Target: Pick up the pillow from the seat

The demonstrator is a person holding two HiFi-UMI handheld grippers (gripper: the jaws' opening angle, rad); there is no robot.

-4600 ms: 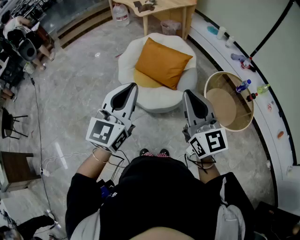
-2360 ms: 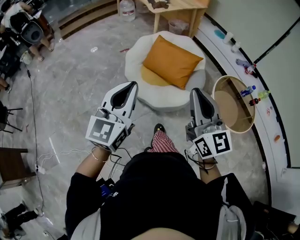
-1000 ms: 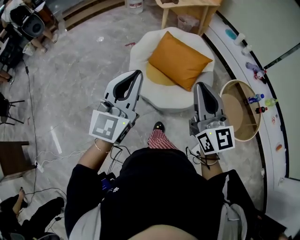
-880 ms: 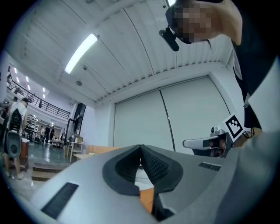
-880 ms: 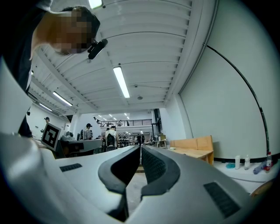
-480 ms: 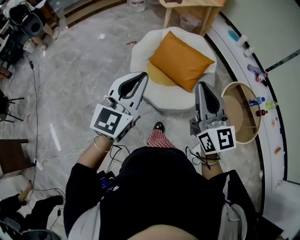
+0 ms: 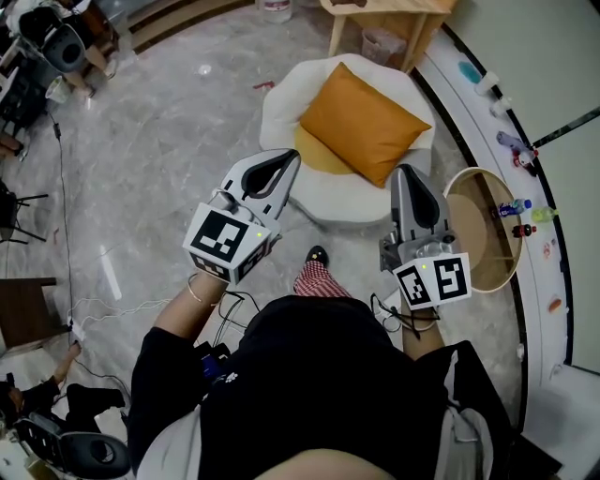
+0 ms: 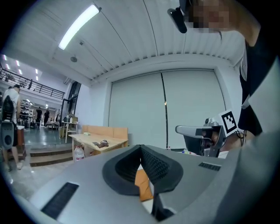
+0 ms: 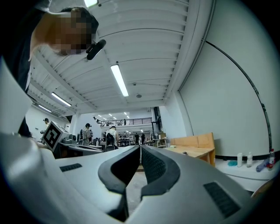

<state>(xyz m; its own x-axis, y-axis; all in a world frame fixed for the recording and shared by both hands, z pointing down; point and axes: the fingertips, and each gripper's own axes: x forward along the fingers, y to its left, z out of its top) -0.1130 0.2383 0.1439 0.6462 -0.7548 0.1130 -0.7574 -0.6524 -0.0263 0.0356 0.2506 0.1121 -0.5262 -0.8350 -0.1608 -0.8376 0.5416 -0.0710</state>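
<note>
An orange pillow [image 7: 363, 121] leans tilted on a round white seat [image 7: 281, 103] in the upper middle of the head view. My left gripper [image 7: 289, 157] hovers just short of the seat's near left rim, jaws shut and empty. My right gripper [image 7: 405, 172] hangs by the seat's near right side, also shut with nothing in it. In the left gripper view a strip of the orange pillow [image 8: 143, 183] shows below the closed left gripper [image 8: 141, 148]. The right gripper view shows its closed right gripper [image 9: 140, 148] aimed at the far room.
A round wooden side table [image 7: 478, 225] stands right of the seat, bottles [image 7: 514, 205] beyond it along a curved white ledge [image 7: 539, 262]. A wooden table [image 7: 403, 11] and water jug [image 7: 275, 8] lie behind the seat. Cables [image 7: 70, 262] cross the floor at left; people stand far left.
My view has closed in on the seat over the sequence. The left gripper has dipped and swung toward the seat's left rim. The right gripper has barely shifted.
</note>
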